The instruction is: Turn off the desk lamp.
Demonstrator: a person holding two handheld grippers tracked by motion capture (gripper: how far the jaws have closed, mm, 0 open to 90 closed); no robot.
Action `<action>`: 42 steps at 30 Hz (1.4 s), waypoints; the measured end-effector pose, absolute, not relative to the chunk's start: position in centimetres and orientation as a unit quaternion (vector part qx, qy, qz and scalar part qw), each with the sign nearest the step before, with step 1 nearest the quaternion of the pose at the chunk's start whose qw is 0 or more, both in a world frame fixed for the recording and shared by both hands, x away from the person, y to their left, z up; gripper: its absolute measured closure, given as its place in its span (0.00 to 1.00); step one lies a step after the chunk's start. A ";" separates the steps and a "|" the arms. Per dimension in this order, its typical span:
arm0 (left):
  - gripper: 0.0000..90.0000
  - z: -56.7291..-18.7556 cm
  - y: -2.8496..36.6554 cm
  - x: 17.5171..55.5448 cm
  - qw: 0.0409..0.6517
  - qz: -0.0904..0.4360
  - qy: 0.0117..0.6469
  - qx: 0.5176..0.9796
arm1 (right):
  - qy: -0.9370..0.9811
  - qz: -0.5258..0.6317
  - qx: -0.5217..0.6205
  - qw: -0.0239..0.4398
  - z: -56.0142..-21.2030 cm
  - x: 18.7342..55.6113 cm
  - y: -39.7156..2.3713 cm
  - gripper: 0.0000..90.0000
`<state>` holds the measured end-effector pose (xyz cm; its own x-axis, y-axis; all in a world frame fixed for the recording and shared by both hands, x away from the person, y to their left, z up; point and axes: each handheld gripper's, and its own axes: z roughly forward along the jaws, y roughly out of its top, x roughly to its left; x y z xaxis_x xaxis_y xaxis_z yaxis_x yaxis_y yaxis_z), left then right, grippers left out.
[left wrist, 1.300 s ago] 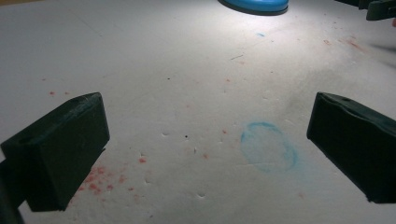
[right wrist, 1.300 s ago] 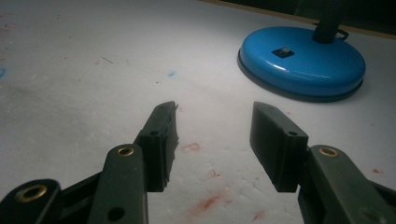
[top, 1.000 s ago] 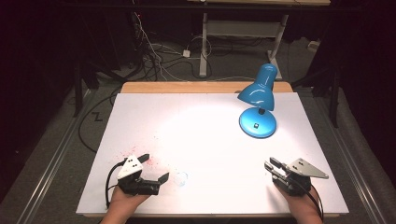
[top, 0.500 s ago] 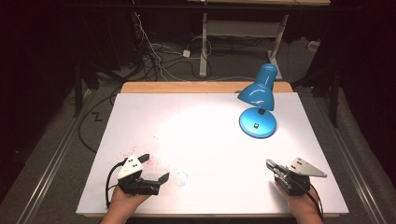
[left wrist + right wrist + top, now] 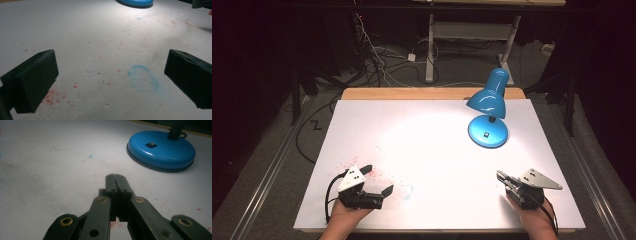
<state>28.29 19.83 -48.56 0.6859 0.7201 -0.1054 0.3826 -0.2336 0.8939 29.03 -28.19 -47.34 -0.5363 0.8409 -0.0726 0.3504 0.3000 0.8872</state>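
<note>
A blue desk lamp [image 5: 488, 107] stands lit at the back right of the white table [image 5: 432, 145]; its round base [image 5: 161, 150] with a small switch lies ahead of my right gripper. My left gripper [image 5: 377, 181] rests at the front left, open wide, with nothing between its jaws; bare table and a faint blue ring mark [image 5: 143, 78] lie ahead of them. My right gripper [image 5: 502, 176] sits at the front right, its jaws pressed together and empty [image 5: 116, 177].
Red specks [image 5: 51, 96] and small dents mark the white surface near the left gripper. A wooden strip [image 5: 412, 93] edges the table's far side. Cables and desk legs [image 5: 430, 45] lie on the floor beyond the table.
The right gripper's jaws have closed together from a slightly open stance. The left gripper and the lamp have not moved.
</note>
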 end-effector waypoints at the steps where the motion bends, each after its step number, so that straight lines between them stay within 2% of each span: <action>1: 0.00 -48.6 19.8 28.3 0.503 0.167 0.359 0.768 | 0.755 0.446 0.394 0.276 -47.2 29.0 -28.1 1.00; 15: 0.00 -48.6 19.9 28.4 0.502 0.174 0.363 0.766 | 0.732 0.466 0.402 0.292 -46.2 29.9 -27.3 1.00; 32: 0.00 -48.6 20.0 28.5 0.496 0.181 0.361 0.769 | 0.738 0.458 0.403 0.288 -44.4 34.5 -26.5 1.00; 42: 0.00 -48.2 20.1 28.5 0.492 0.166 0.365 0.773 | 0.739 0.452 0.403 0.294 -44.4 37.0 -25.6 1.00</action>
